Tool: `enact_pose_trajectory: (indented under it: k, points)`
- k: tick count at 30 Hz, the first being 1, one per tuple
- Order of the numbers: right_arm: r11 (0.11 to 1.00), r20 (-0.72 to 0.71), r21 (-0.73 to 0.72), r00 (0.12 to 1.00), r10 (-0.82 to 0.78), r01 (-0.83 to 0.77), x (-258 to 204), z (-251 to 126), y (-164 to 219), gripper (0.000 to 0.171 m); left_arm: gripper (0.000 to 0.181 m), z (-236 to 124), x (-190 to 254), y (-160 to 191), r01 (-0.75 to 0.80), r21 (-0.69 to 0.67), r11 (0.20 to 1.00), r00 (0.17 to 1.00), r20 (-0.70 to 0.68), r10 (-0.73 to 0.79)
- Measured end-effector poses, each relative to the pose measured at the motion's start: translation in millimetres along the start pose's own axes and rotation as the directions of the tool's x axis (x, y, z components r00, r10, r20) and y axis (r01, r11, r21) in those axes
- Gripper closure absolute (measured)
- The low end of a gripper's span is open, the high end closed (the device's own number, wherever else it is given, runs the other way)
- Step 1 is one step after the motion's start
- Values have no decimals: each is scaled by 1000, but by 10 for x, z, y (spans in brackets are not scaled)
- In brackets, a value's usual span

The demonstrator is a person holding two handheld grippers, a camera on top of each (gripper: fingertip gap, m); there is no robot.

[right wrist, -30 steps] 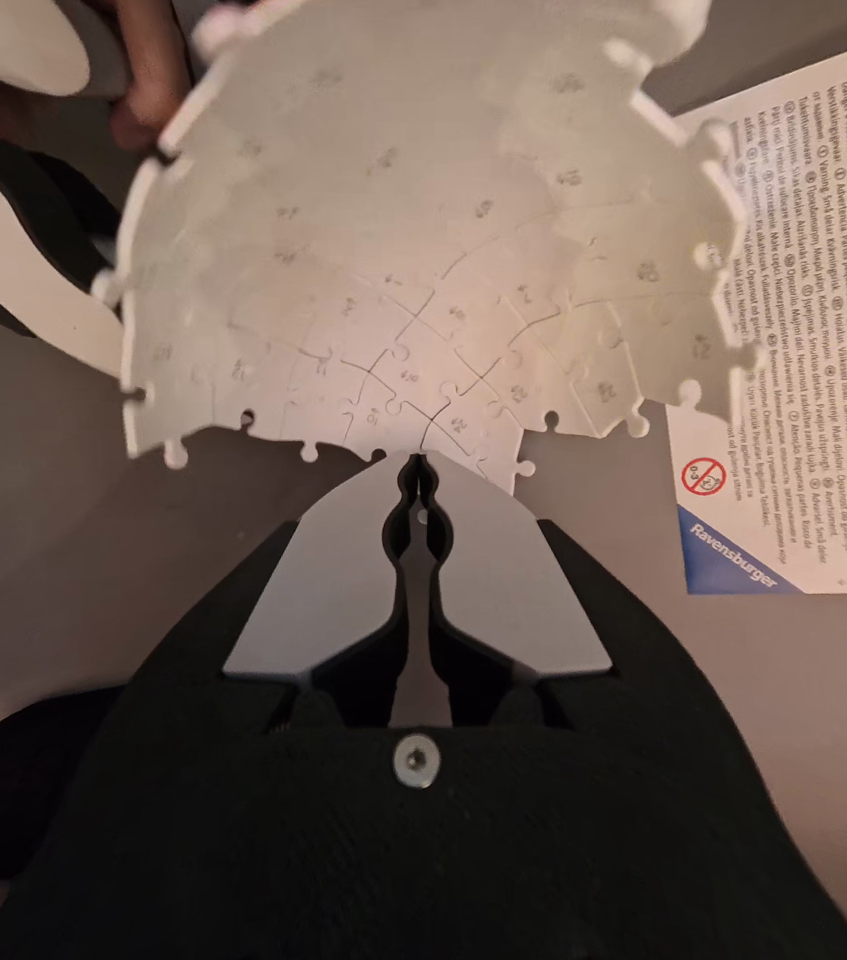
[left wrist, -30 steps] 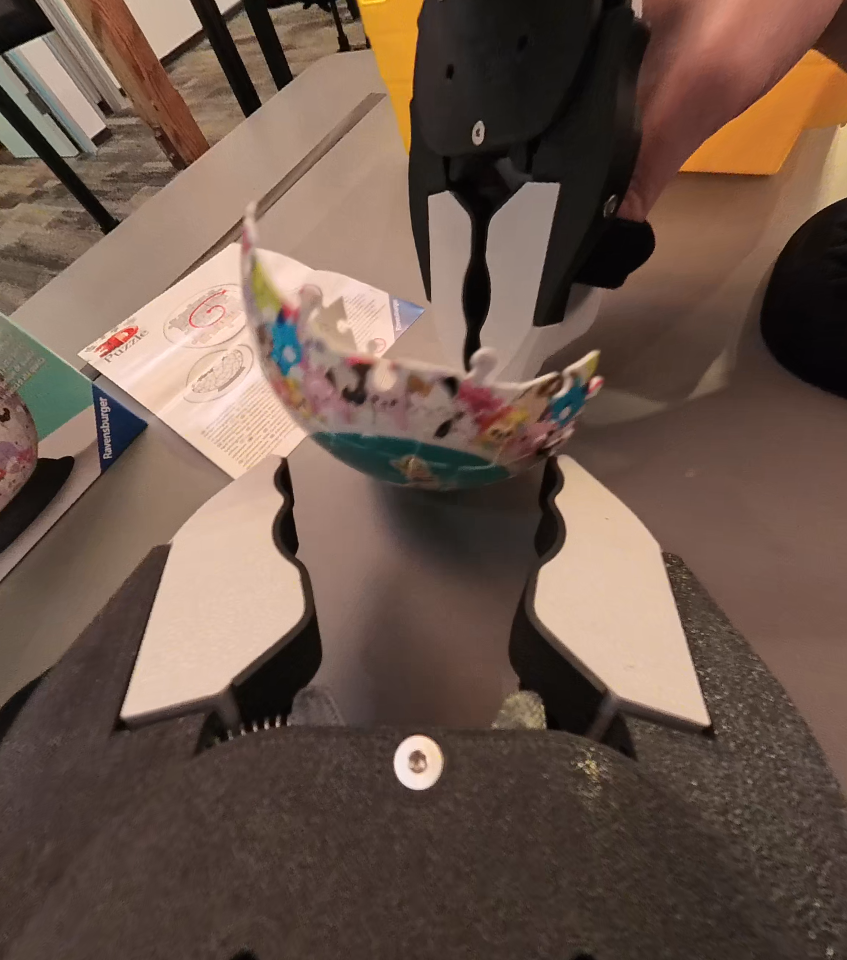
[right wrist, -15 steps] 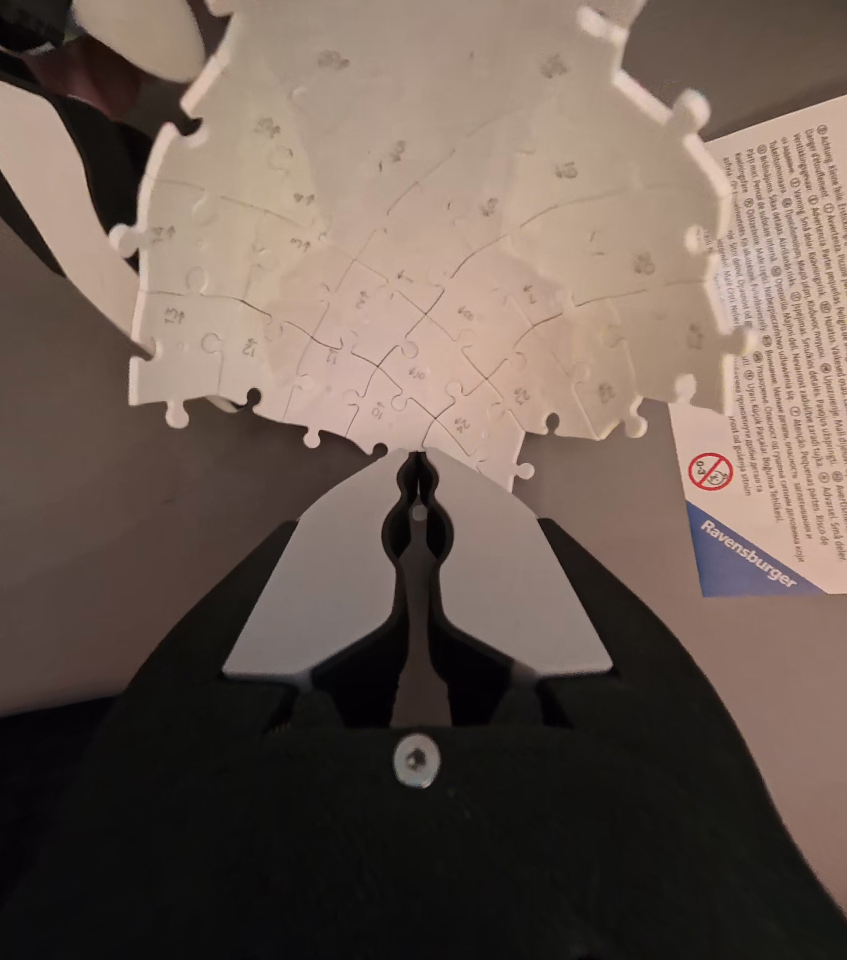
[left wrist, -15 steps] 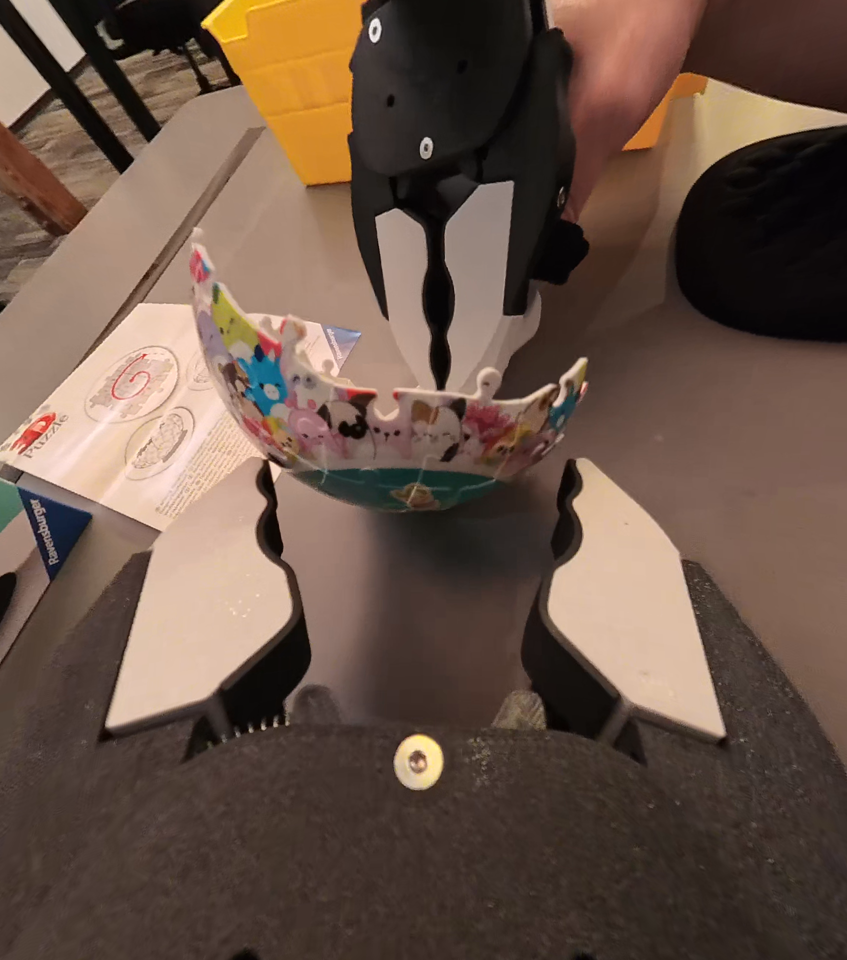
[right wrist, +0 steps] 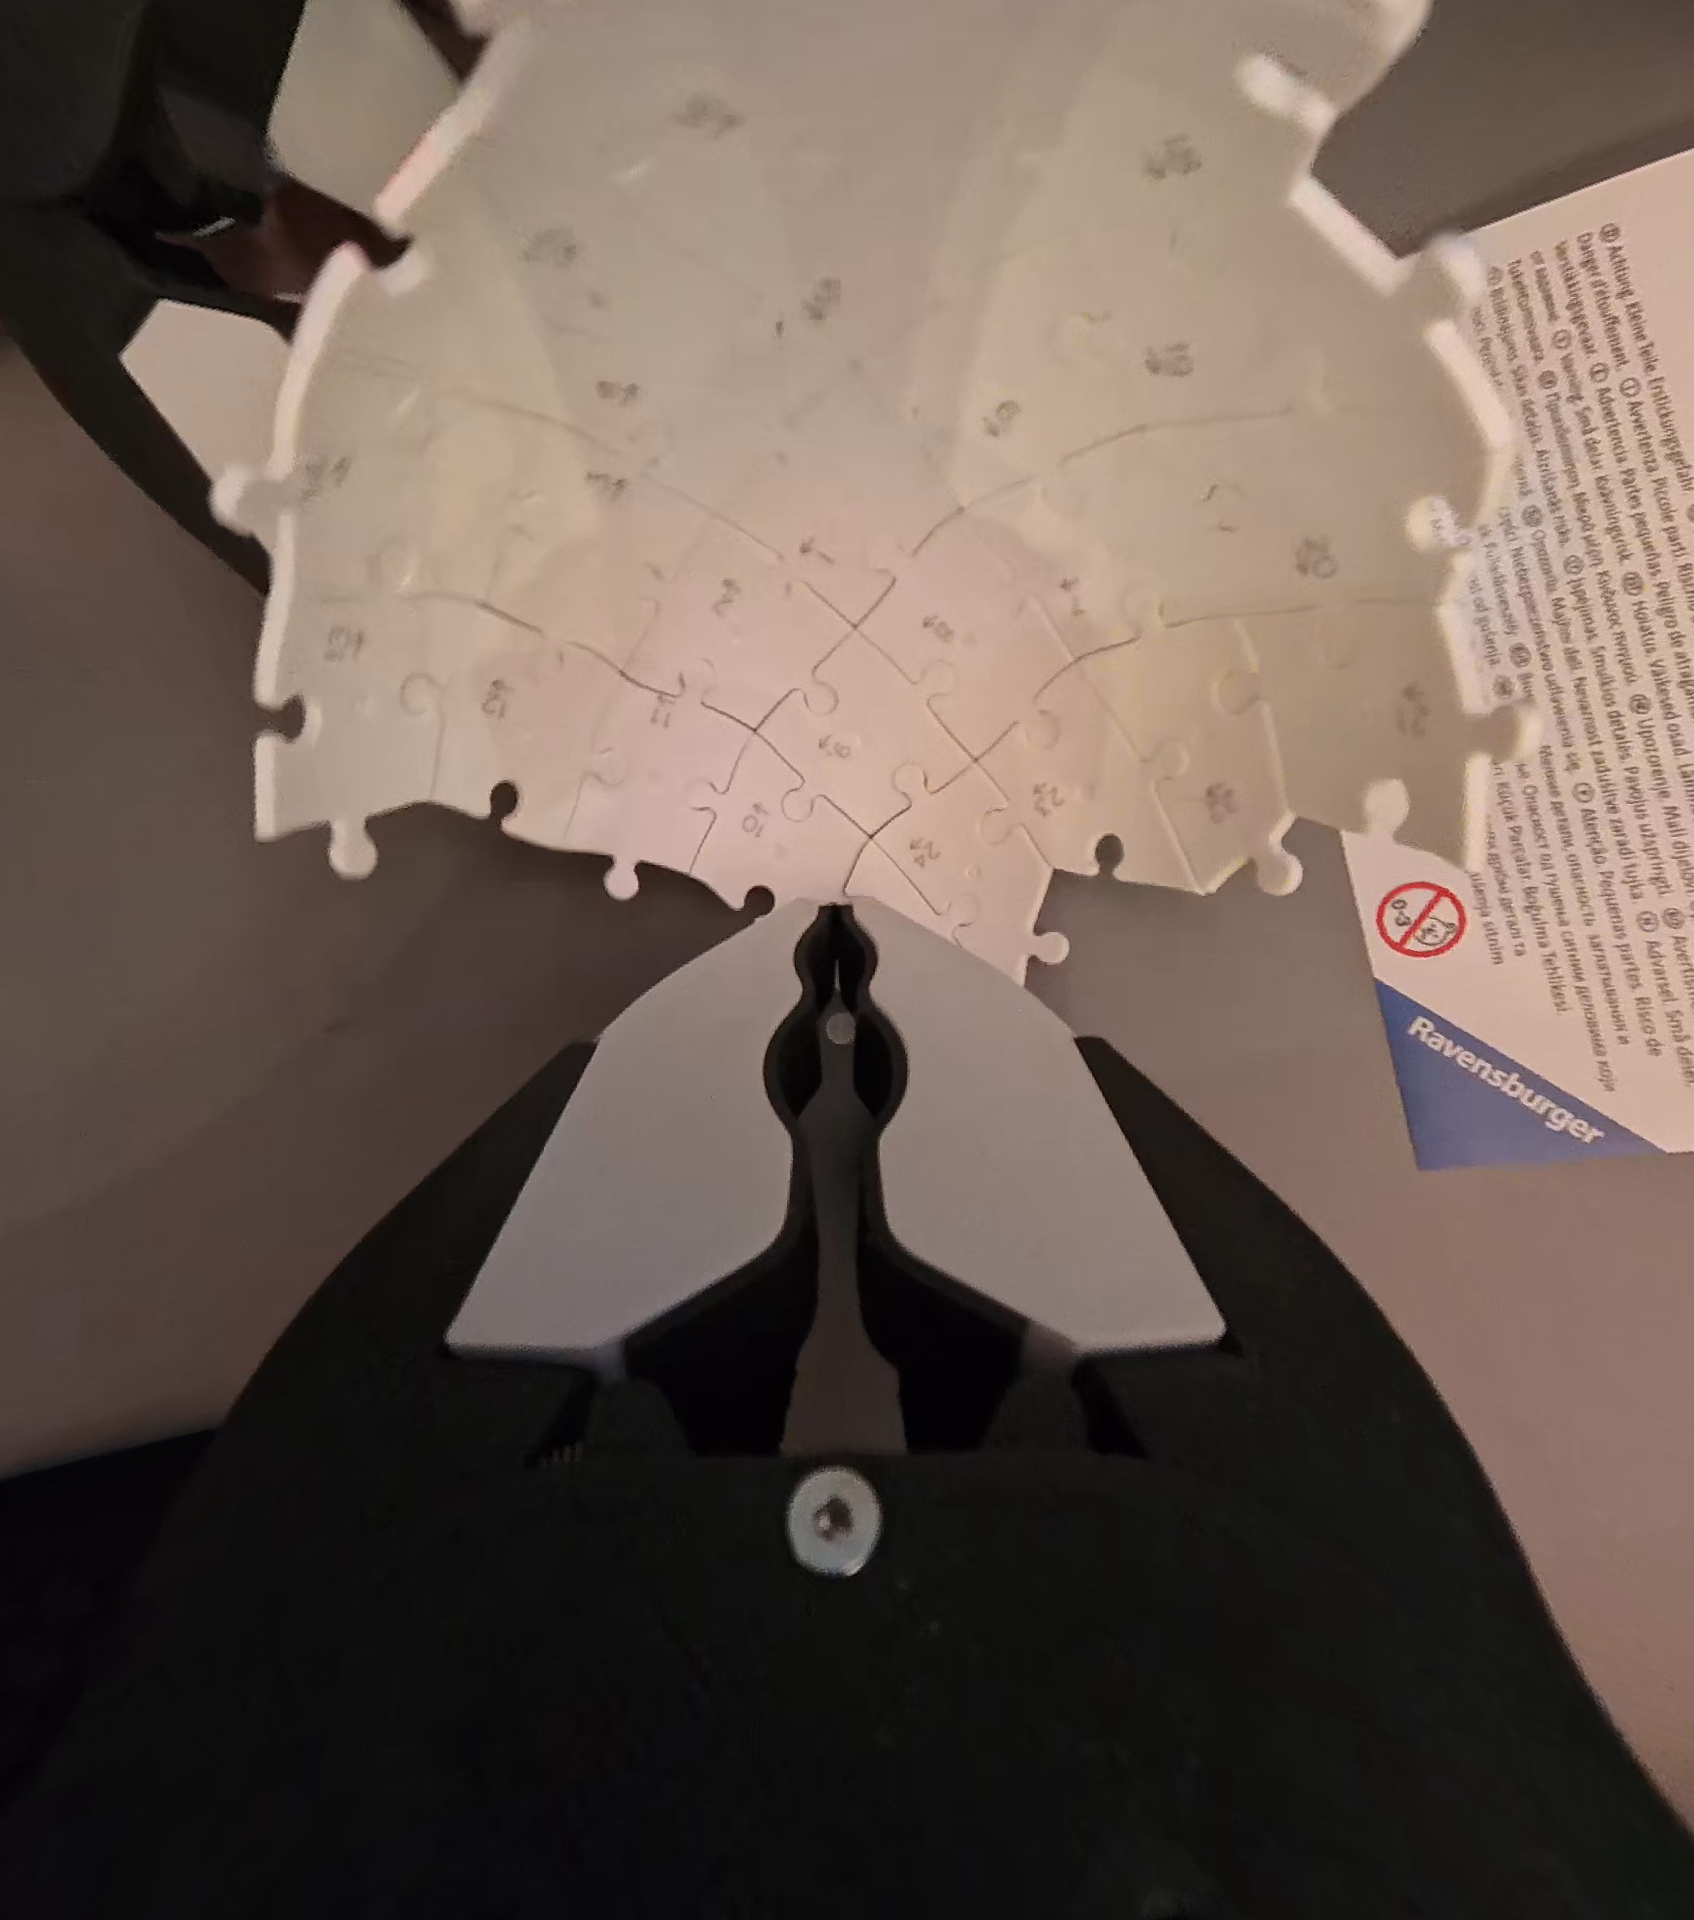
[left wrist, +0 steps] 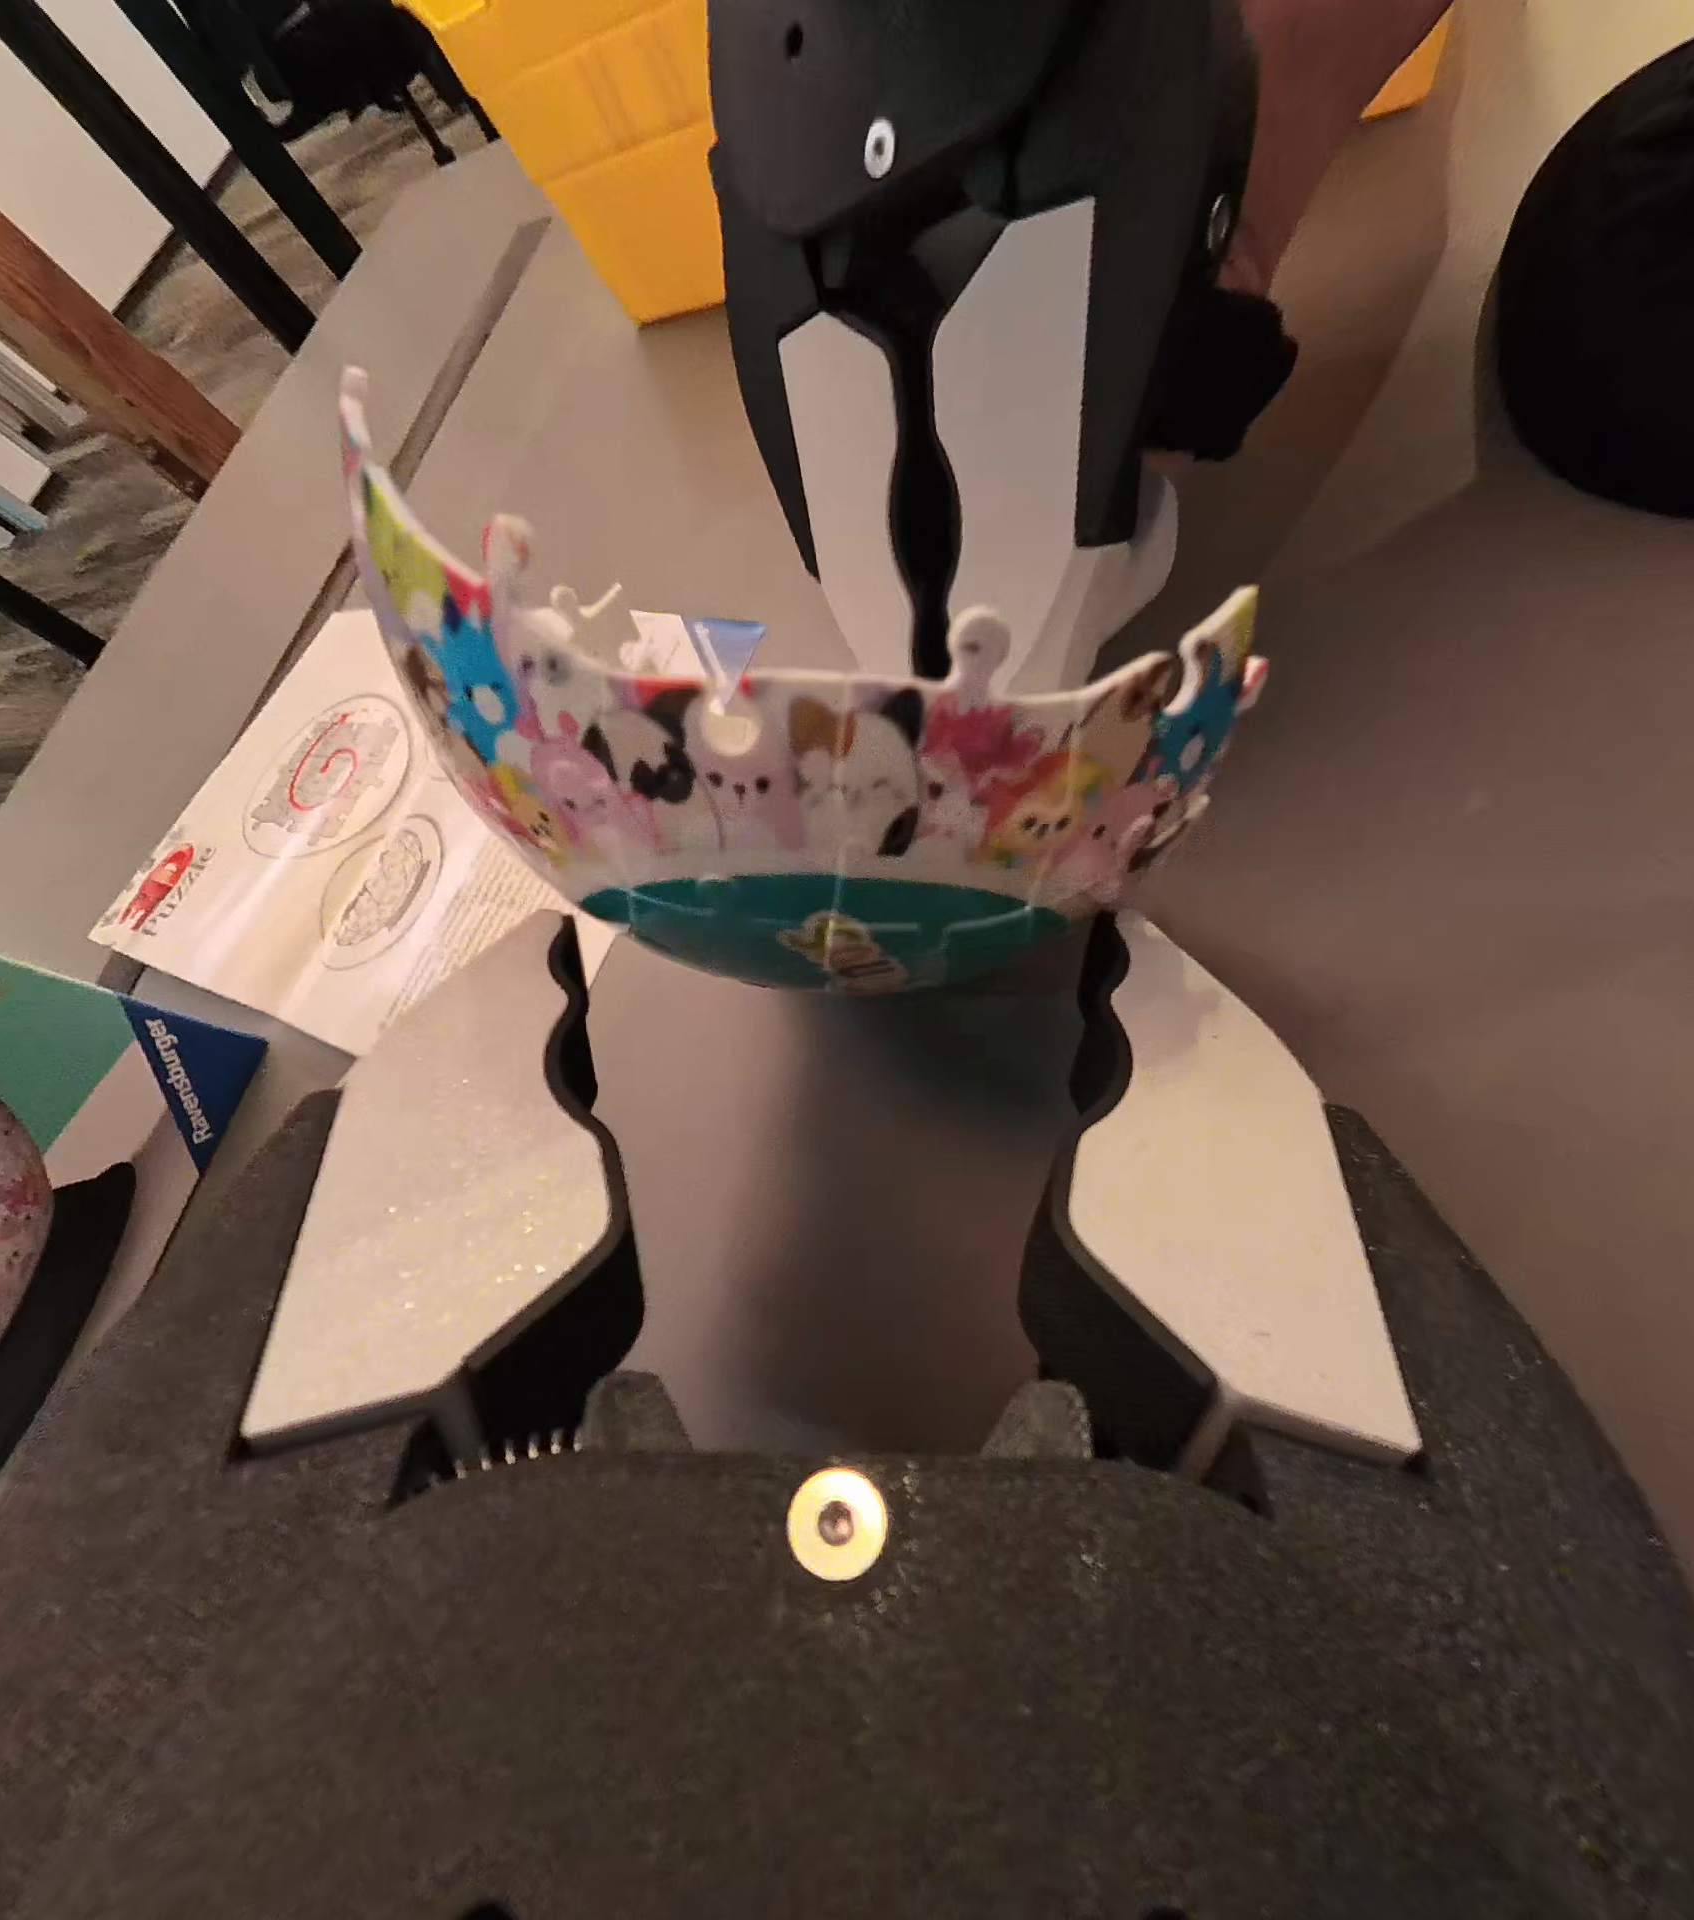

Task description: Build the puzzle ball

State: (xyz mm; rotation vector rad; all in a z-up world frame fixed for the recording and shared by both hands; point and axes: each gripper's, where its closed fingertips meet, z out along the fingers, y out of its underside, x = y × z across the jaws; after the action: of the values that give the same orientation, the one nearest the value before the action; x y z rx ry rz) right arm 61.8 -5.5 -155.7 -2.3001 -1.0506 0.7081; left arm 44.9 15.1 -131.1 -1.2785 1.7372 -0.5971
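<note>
Closer now comes the left hand-held gripper (left wrist: 838, 987), its two pale fingers spread wide and grasping nothing, the tips just under and to either side of the half-built puzzle ball (left wrist: 822, 769), a colourful curved plastic bowl of interlocked pieces with cartoon animals outside and a teal base. It hangs clear above the grey tabletop (left wrist: 1497, 883), pinched at its far rim by the right hand-held gripper (right wrist: 835, 914), whose fingers are clenched on one edge piece. I'd say that one-edge hold keeps the open side up and the rim free for the next piece, while the left readies to cradle the shell. Seen from the right wrist, the inside (right wrist: 874, 520) is plain white, numbered, with knobs jutting round a jagged rim. A white printed instruction leaflet (left wrist: 323, 831) lies on the left.
</note>
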Motion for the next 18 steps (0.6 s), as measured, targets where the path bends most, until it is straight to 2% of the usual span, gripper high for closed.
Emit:
enact_pose_trajectory:
  k: [8,18]
  points:
    - [1000,-21,-24,1000,-16,16,-1,17,8,168,88,18,35,-7,-2,-10,1000,1000,-5,2]
    - [999,30,54,1000,-5,3,-22,9,-4,169,87,10,59,-14,-6,-3,1000,1000,-20,6]
